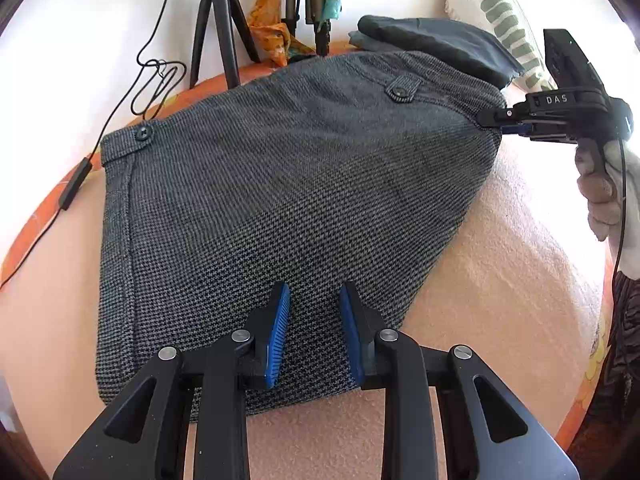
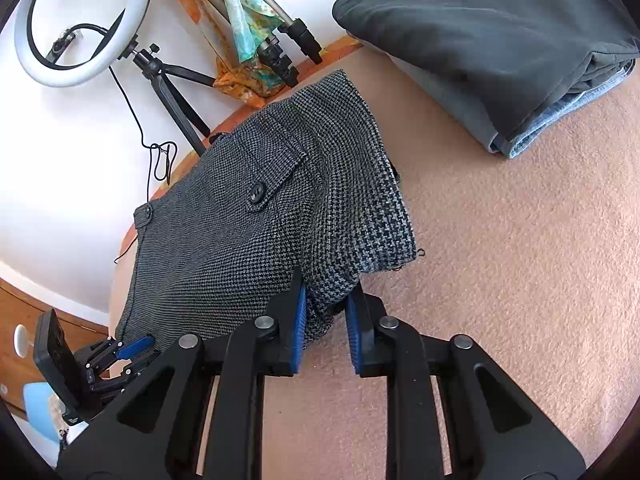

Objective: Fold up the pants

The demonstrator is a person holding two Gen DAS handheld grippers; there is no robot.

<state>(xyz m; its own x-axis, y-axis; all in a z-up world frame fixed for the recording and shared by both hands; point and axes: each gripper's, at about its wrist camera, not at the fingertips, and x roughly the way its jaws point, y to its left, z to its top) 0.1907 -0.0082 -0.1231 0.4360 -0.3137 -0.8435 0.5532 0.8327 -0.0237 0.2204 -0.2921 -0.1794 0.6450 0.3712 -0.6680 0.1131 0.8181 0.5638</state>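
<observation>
Where pink bedding (image 2: 500, 264) spreads, tripods (image 1: 218, 20) stand behind.

My left gripper (image 1: 314, 334) is matte black, with angular arms pierced by triangular cut-outs and joined by round silver pivot pins. Its two fingers carry ribbed blue pads (image 1: 280, 332). My right gripper (image 2: 326, 328) is built the same: black arms, silver pins, blue pads (image 2: 299, 330). On its black body the white letters "DAS" are printed, and a thin black cable runs down behind it. The hand (image 1: 604, 188) on its handle wears a pale, whitish glove.
</observation>
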